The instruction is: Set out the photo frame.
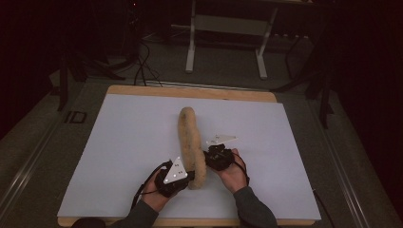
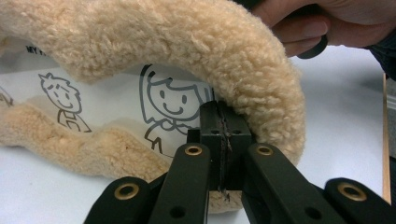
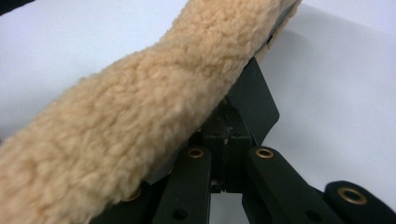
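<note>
A long tan fleece-lined cover point(image 1: 189, 137) stands on its edge along the middle of the white sheet point(image 1: 123, 142). My left gripper point(image 1: 187, 178) sits at its near end, jaws shut on the fleece rim point(image 2: 261, 79). In the left gripper view the gripper point(image 2: 219, 121) lifts that rim over a white lining printed with cartoon figures point(image 2: 168, 100). My right gripper point(image 1: 209, 159) meets the cover from its right side. In the right gripper view the gripper point(image 3: 229, 126) is shut on a dark flap point(image 3: 254, 102) at the cover's edge, partly hidden under the fleece point(image 3: 140, 107).
The white sheet lies on a wooden tabletop point(image 1: 190, 91). On the dark floor beyond the table stand a white stand's legs point(image 1: 191, 47), with cables point(image 1: 142, 66) to their left. A hand point(image 2: 322, 23) holding the right gripper shows past the fleece.
</note>
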### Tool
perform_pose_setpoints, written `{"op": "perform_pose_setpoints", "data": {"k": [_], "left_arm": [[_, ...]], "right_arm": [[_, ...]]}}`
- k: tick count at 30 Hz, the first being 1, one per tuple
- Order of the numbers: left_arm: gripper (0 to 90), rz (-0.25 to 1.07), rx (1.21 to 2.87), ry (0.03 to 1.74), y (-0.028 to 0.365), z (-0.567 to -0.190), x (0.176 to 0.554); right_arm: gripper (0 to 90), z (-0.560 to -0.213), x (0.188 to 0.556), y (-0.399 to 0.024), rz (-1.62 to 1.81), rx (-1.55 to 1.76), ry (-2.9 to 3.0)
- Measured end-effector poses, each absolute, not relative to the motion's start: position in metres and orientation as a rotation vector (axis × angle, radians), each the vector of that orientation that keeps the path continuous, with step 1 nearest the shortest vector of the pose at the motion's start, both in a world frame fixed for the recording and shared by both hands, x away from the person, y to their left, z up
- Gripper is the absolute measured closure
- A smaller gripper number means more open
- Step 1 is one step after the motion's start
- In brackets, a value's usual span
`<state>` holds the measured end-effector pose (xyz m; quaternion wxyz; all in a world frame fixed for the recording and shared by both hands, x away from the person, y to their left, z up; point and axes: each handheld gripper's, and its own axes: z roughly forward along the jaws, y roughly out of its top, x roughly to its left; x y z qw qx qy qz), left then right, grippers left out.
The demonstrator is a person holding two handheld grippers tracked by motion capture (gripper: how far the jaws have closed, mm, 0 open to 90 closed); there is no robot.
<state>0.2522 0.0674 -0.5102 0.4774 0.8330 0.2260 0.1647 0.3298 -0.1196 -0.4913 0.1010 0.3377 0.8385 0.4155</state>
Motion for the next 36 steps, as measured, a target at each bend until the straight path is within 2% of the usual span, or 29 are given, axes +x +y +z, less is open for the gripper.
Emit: {"op": "perform_pose_setpoints", "data": {"k": [8, 10, 14, 25, 36], "left_arm": [[89.6, 0.415, 2.042, 0.545, 0.067, -0.510, 0.253], [88.0, 0.421, 2.052, 0.539, 0.068, -0.509, 0.252], [85.6, 0.432, 2.062, 0.532, 0.068, -0.509, 0.251], [78.7, 0.473, 2.049, 0.574, 0.083, -0.504, 0.255], [63.2, 0.564, 2.005, 0.707, 0.097, -0.500, 0.260]], "right_arm": [[89.5, -0.490, 0.330, -0.122, 1.223, 0.997, 2.496], [83.3, -0.489, 0.330, -0.122, 1.193, 0.998, 2.496], [82.0, -0.489, 0.329, -0.127, 1.154, 0.995, 2.506], [64.4, -0.483, 0.322, -0.146, 1.103, 1.018, 2.524], [53.3, -0.473, 0.319, -0.163, 1.207, 1.145, 2.465]]}}
